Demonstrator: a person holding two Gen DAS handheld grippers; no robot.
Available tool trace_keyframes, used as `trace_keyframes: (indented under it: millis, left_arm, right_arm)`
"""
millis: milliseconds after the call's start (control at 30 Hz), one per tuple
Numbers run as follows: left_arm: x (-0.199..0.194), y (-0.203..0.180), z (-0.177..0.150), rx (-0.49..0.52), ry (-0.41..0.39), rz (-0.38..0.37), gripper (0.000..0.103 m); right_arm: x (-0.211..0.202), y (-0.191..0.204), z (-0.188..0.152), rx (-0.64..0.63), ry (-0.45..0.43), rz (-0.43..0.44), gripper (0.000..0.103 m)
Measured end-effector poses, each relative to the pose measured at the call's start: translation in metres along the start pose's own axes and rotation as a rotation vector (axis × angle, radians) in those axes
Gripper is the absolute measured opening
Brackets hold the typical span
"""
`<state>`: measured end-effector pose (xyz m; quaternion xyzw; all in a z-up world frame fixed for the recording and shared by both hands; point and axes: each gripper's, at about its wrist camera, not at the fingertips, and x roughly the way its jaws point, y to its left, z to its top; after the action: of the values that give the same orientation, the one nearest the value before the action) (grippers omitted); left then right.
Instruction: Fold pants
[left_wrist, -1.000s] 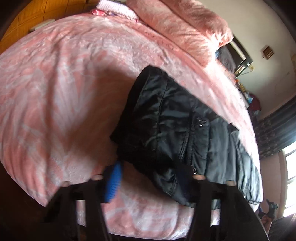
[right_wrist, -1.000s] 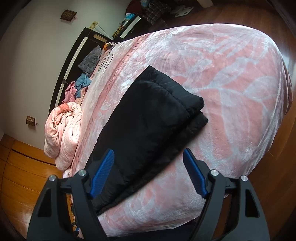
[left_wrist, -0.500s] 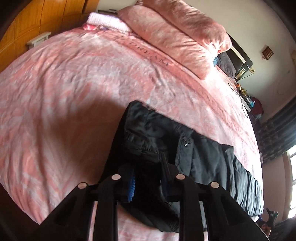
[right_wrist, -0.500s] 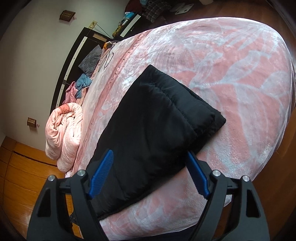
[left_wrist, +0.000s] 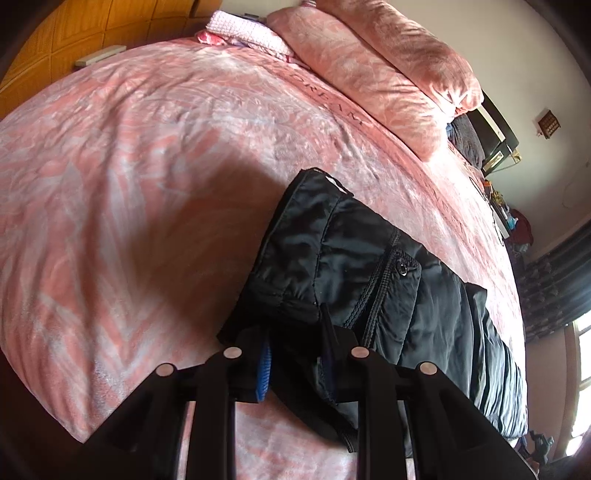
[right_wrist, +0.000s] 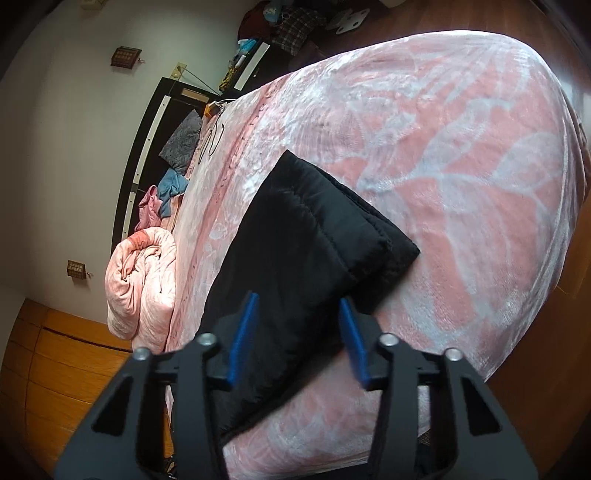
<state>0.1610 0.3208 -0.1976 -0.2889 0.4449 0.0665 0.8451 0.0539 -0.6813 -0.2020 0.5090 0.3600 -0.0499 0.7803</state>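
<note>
Black padded pants (left_wrist: 369, 280) lie on a pink bed (left_wrist: 147, 155), legs laid one on the other. In the left wrist view my left gripper (left_wrist: 295, 354) is shut on the waistband corner near the bed's front edge, with fabric bunched between the blue pads (left_wrist: 265, 365). In the right wrist view the leg cuffs (right_wrist: 332, 229) lie stacked. My right gripper (right_wrist: 299, 332) sits over the leg edge, jaws partly closed with a gap; the blue pads (right_wrist: 243, 332) do not visibly pinch the cloth.
A rolled pink duvet (right_wrist: 144, 280) and pillows (left_wrist: 388, 62) lie at the head of the bed. A dark headboard (right_wrist: 147, 140) with a grey cushion and clothes stands behind. Wooden floor (right_wrist: 576, 295) surrounds the bed. Wide bare blanket lies to the left of the pants.
My left gripper closed onto the waistband and lifted it slightly. My right gripper moved onto the pant legs and its jaws narrowed from wide open.
</note>
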Motion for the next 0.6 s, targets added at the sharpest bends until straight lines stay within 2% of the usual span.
trace_keyframes:
  millis: [133, 267, 433, 500, 567, 600]
  left_arm:
    - [0.002, 0.007, -0.006, -0.044, -0.014, 0.004, 0.022]
    - [0.006, 0.016, -0.016, -0.072, -0.015, 0.007, 0.022]
    - [0.007, 0.015, -0.016, -0.058, -0.016, 0.024, 0.021]
    - [0.006, 0.009, -0.014, -0.025, -0.012, 0.045, 0.021]
    - [0.0, 0.005, -0.014, -0.002, -0.015, 0.042, 0.023]
    - [-0.003, 0.004, -0.015, 0.002, -0.019, 0.04, 0.026]
  right_arm:
    - [0.0, 0.015, 0.002, -0.052, -0.032, -0.006, 0.005]
    - [0.004, -0.003, -0.001, -0.016, -0.021, -0.029, 0.004]
    - [0.008, -0.018, -0.004, 0.015, -0.008, -0.031, 0.006]
    - [0.003, -0.023, -0.003, 0.045, -0.01, -0.011, 0.017]
    - [-0.008, -0.025, -0.003, 0.07, -0.033, 0.002, 0.02]
    - [-0.013, -0.026, -0.003, 0.076, -0.044, 0.002, 0.027]
